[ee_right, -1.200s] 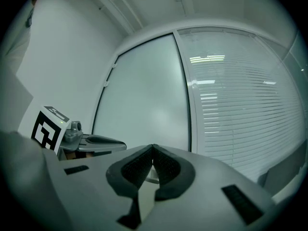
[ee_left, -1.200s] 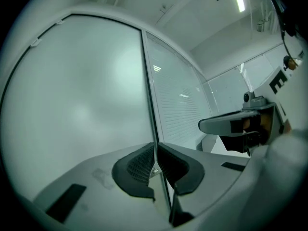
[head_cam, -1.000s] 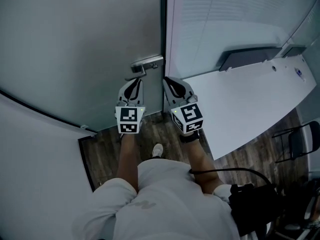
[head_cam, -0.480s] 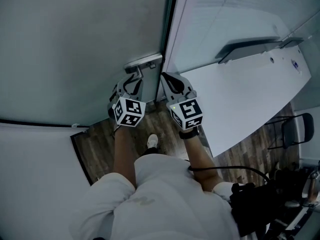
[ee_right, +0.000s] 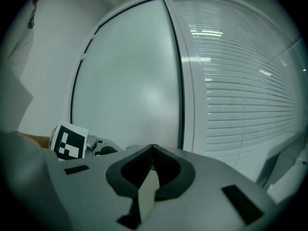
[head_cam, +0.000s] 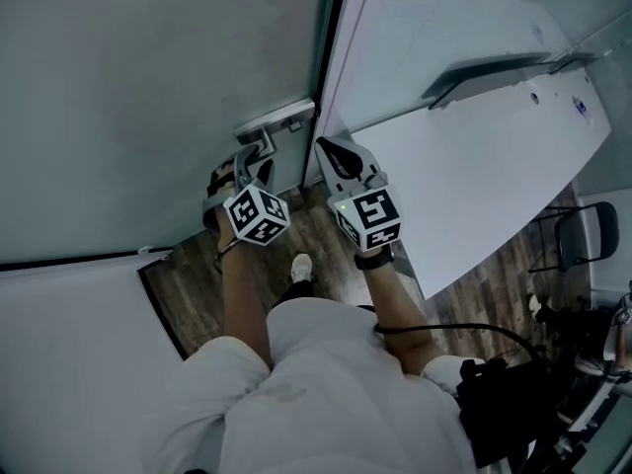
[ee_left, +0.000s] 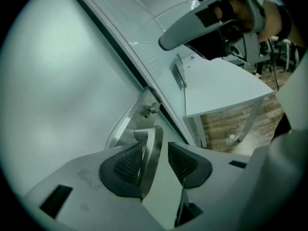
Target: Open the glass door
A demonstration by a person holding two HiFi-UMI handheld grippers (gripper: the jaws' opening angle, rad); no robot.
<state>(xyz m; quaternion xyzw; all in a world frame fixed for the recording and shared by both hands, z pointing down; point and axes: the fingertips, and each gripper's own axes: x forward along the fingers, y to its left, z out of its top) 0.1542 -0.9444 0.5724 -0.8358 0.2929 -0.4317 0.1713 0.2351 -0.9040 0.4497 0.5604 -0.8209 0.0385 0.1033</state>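
Fingers (ee_left: 122, 165) of the left gripper (head_cam: 245, 171) are spread, having just been opening, with the lever handle (ee_left: 150, 153) set between them, unclamped. Grasping is judged the step in hand: a closing and a downward press are called for. The glass door (head_cam: 148, 87) is seen shut against its frame (head_cam: 341, 57) (swing direction cannot be told). The right gripper (head_cam: 334, 158) is pinched together, empty; room is narrowed there by the white desk (head_cam: 474, 166).

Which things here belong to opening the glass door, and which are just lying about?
Job in hand:
glass door
handle
left gripper, jaws just been opening, handle between them
right gripper, shut, empty

Lying about:
table
chair
blinds
cable
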